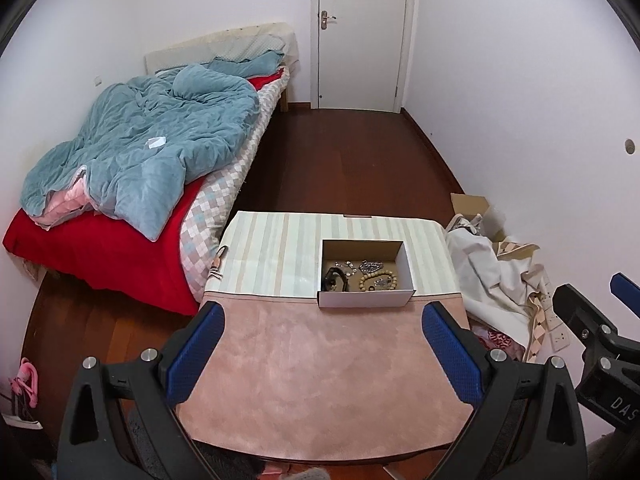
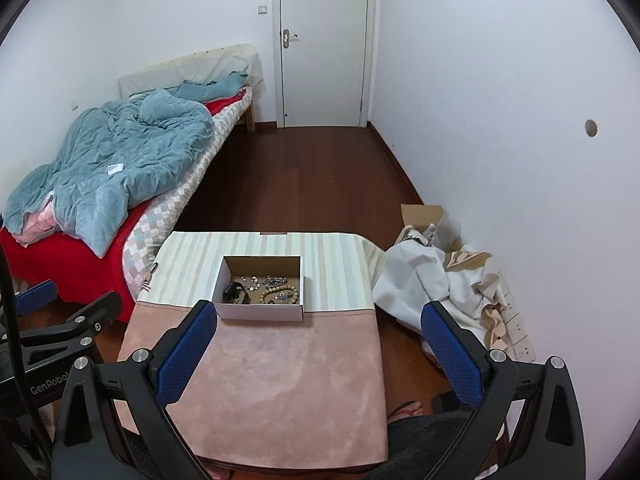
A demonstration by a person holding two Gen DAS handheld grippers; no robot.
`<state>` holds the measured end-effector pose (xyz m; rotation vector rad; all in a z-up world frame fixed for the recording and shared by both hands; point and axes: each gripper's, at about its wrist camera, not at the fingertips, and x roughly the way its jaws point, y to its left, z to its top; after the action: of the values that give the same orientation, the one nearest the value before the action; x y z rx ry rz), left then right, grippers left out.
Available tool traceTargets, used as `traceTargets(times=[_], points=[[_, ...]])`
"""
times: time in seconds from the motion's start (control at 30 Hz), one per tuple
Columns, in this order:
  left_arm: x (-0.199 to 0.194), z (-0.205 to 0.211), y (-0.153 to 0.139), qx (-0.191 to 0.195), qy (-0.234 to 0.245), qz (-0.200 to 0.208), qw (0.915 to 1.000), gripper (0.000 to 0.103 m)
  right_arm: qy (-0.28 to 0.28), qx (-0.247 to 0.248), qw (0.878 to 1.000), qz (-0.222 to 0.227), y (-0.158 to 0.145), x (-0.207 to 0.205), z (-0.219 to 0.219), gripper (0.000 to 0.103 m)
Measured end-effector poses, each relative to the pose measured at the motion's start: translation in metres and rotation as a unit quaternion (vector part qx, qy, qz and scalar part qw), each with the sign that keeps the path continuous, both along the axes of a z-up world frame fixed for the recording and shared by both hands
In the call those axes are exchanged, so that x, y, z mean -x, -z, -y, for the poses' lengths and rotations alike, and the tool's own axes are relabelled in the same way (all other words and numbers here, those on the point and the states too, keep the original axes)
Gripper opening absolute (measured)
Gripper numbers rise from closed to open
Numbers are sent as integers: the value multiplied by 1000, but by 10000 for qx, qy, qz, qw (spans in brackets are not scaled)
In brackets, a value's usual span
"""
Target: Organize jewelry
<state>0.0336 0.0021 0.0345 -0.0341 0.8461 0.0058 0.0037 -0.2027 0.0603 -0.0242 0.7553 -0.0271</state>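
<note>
A small white cardboard box (image 1: 362,298) stands open on the table, on the seam between the striped cloth and the pink mat. It also shows in the right wrist view (image 2: 260,312). Inside lie a wooden bead bracelet (image 1: 378,280), a silver chain (image 1: 370,267), small shiny pieces (image 1: 346,266) and a dark item (image 1: 335,278). My left gripper (image 1: 323,354) is open and empty, held above the pink mat, short of the box. My right gripper (image 2: 318,354) is open and empty, to the right of the left one, also short of the box.
The table has a striped cloth (image 1: 276,252) at the back and a pink mat (image 1: 320,376) in front. A bed with a blue duvet (image 1: 152,148) stands to the left. Crumpled cloth and cardboard (image 1: 492,268) lie on the floor to the right. A door (image 1: 360,32) is at the back.
</note>
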Motion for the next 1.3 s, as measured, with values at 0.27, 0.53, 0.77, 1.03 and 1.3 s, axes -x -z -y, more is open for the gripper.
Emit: traceTargets(times=[0.27,0.53,0.77,1.03,1.3], points=[[5,-1,-7,-83,-62,24,9999,101,6,-54,9999,-135,-1,4,3,103],[-14,-3,-5,-182,-146,79,9997,103,-8,-28,9999,-170,3,-18,0,103],[-38,-5,3,-278,-291,108,9991,103,86,89,9997,-196,11,-53,-3,103],[-67,-2,29,-384,-328,-211,9985,103,164,157,9986,-484,40,-96,-1,103],[-81,1,46,-428,-325,-413,9977,103,191,223,9969,-726,63,-115,1,103]])
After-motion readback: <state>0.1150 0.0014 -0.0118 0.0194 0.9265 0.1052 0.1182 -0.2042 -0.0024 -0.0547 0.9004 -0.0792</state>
